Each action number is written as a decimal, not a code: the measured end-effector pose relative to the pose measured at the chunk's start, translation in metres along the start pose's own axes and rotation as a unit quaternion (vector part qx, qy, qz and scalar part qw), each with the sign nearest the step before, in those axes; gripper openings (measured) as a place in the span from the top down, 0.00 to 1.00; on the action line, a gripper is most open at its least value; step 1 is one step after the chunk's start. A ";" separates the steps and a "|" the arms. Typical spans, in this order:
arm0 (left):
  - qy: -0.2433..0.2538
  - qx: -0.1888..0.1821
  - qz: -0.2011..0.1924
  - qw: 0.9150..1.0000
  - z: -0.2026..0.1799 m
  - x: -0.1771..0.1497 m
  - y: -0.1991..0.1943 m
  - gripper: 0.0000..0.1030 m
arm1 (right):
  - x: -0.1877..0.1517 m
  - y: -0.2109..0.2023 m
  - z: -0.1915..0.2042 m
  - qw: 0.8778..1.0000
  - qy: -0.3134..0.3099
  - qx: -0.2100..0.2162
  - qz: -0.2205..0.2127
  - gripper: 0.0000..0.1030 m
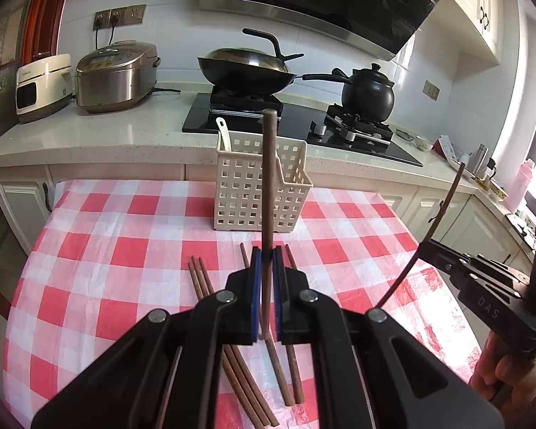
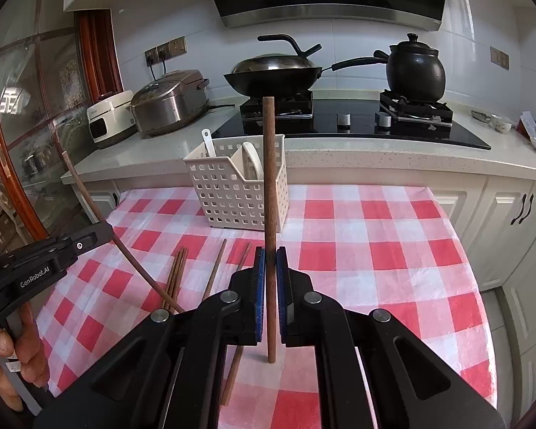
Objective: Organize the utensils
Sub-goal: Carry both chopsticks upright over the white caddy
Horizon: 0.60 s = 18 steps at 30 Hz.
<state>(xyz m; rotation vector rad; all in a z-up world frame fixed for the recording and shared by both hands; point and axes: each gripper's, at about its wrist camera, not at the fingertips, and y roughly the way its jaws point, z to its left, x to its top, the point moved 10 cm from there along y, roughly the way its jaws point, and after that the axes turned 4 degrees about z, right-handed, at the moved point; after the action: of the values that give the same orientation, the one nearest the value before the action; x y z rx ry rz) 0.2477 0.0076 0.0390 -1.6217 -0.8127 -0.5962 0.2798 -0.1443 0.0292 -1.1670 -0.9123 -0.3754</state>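
Note:
My left gripper (image 1: 267, 252) is shut on a brown chopstick (image 1: 269, 178) that stands upright between its blue pads. My right gripper (image 2: 271, 252) is likewise shut on its own upright chopstick (image 2: 269, 178). Both hang above the red-checked tablecloth (image 1: 125, 250), in front of a white perforated basket (image 1: 253, 196) (image 2: 232, 196). The basket holds a white spoon (image 1: 222, 132) (image 2: 208, 143) and a second white utensil (image 2: 252, 161). Several loose chopsticks (image 1: 202, 280) (image 2: 177, 271) lie on the cloth below the grippers. Each view shows the other gripper (image 1: 427, 245) (image 2: 105, 230) at its side, with its chopstick.
Behind the table runs a counter (image 1: 125, 132) with a rice cooker (image 1: 116, 75), a white appliance (image 1: 41, 85), a stove with a lidded wok (image 1: 246, 71) and a black clay pot (image 1: 368, 93). White cabinet doors (image 2: 511, 221) flank the table. A hand (image 2: 3, 354) holds the left gripper.

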 end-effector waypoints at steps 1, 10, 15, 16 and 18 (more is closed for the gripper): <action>-0.001 -0.002 0.001 1.000 0.001 0.001 0.001 0.94 | 0.001 0.001 0.000 1.000 0.001 0.000 0.001 0.93; 0.001 -0.011 -0.001 1.000 0.004 0.025 0.003 0.94 | 0.023 0.009 -0.001 1.000 0.005 0.006 0.000 0.93; 0.013 -0.013 -0.012 1.000 0.001 0.057 -0.003 0.94 | 0.050 0.013 0.000 1.000 0.001 0.010 -0.004 0.93; 0.016 -0.013 -0.015 1.000 0.001 0.064 -0.004 0.94 | 0.057 0.013 0.001 1.000 -0.003 0.010 -0.007 0.93; 0.022 -0.015 -0.021 0.999 -0.001 0.080 -0.006 0.94 | 0.071 0.014 0.003 1.000 -0.005 0.014 -0.009 0.93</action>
<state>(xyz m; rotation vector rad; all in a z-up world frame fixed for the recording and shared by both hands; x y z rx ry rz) 0.2937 0.0217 0.1032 -1.6164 -0.8105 -0.6746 0.3307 -0.1227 0.0761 -1.1358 -0.9357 -0.3701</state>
